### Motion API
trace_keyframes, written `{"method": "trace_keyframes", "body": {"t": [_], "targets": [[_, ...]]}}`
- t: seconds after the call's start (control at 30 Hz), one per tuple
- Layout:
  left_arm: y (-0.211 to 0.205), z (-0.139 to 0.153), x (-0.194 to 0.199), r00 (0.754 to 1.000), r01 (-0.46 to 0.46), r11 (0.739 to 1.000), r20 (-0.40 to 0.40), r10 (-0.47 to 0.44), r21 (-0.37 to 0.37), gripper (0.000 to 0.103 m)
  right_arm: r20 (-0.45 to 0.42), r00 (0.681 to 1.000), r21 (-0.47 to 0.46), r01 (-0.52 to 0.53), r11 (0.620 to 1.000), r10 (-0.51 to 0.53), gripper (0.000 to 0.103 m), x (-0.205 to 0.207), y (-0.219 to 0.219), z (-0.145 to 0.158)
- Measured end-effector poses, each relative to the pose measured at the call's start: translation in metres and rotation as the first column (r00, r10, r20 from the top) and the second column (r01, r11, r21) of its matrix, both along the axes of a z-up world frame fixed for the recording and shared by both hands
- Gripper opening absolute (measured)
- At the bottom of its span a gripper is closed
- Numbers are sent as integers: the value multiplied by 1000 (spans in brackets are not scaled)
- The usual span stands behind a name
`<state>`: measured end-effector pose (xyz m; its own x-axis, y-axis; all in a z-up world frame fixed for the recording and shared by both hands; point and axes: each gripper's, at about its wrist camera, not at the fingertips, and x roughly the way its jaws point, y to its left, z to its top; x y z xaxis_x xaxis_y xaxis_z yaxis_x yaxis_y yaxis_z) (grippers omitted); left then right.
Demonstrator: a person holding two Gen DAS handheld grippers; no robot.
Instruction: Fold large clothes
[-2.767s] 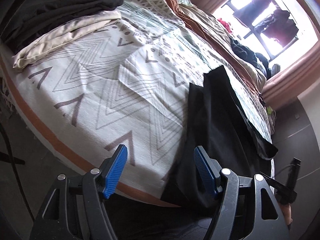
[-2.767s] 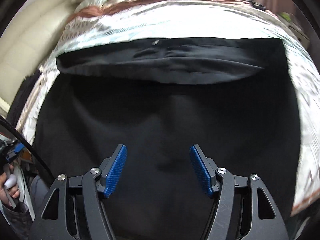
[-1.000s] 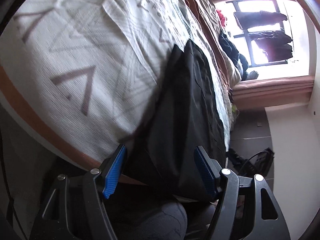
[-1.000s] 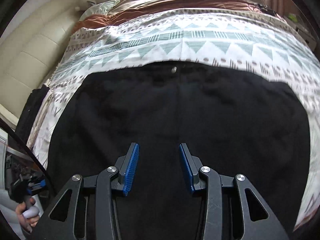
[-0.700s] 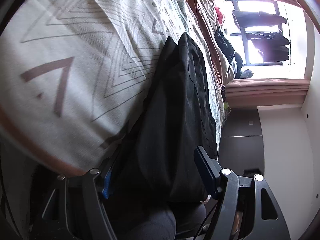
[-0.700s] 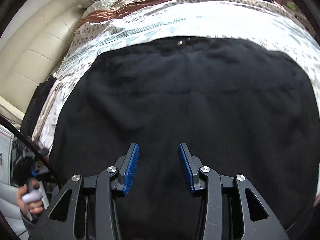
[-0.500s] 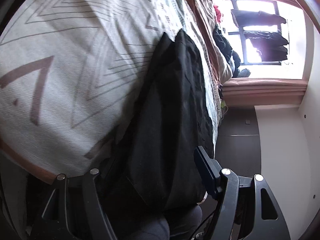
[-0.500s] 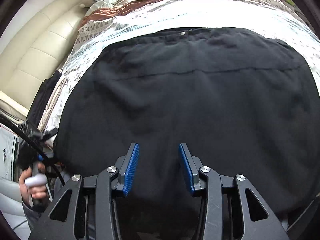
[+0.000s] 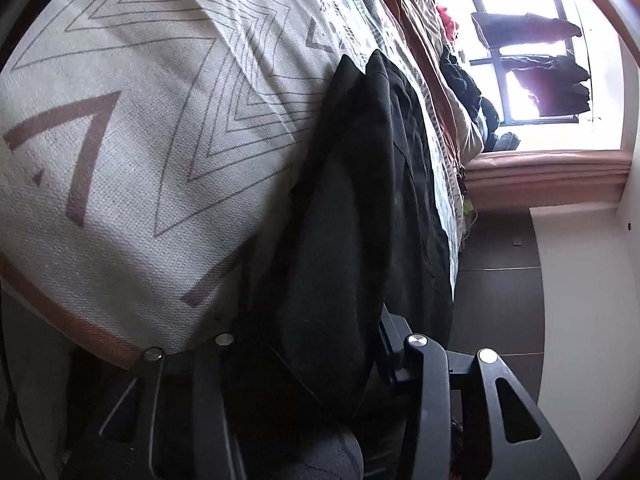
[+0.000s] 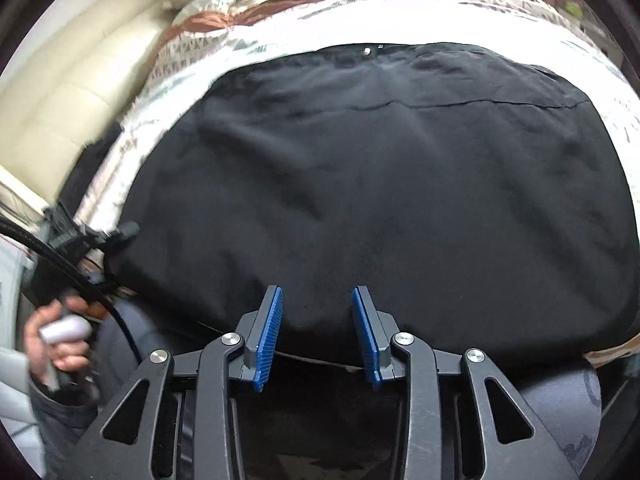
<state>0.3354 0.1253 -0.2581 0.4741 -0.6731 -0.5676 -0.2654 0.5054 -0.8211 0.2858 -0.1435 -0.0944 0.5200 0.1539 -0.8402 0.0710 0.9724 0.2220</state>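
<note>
Patterned bedspread [image 10: 600, 80] carries our black garment [image 10: 380, 200], one fold made, draped over the bed's near edge. Left gripper [image 9: 316, 344] looks clenched on its hem (pads hidden); right gripper [image 10: 316, 332] hovers released. More folds remain.

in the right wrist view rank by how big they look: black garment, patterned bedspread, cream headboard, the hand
1. black garment, fills most of the frame
2. patterned bedspread
3. cream headboard, close to the bedspread in visible area, so that order is unsure
4. hand, smallest
</note>
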Motion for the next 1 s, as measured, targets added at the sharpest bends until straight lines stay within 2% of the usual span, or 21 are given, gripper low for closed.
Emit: {"method": "trace_keyframes", "body": {"t": [0.07,0.13,0.27,0.3,0.33,0.43,0.6,0.7,0.77,1.0], "targets": [[-2,3,1,1000,9,1000,0,-9,18,44,-16,1000,-50,18,999,-18,29,8,1,-10],[-5,4,4,1000,13,1000,-2,-13,17,44,-25,999,-50,37,998,-38,27,20,-3,-23],[-8,1,9,1000,8,1000,1,-8,-4,44,-8,998,-79,60,995,-61,25,39,1,-27],[-8,0,9,1000,3,1000,4,-3,-8,40,-5,998,-76,65,995,-66,25,45,1,-29],[-8,0,10,1000,-2,1000,8,2,-8,31,-2,997,-66,72,995,-72,25,48,0,-30],[-11,11,12,999,-8,1000,50,9,-22,22,7,996,-22,93,995,-93,25,57,-8,-30],[-16,39,14,989,19,996,146,-6,-84,19,17,994,51,106,993,-107,25,70,-24,-32],[-24,59,18,978,44,993,209,-20,-111,19,7,992,126,123,984,-125,25,75,-37,-31],[-30,74,23,967,67,990,252,-34,-123,19,15,991,163,132,978,-136,25,68,-42,-27],[-53,116,37,930,143,981,358,-89,-129,19,40,992,194,110,975,-119,25,25,-49,-15]]}}
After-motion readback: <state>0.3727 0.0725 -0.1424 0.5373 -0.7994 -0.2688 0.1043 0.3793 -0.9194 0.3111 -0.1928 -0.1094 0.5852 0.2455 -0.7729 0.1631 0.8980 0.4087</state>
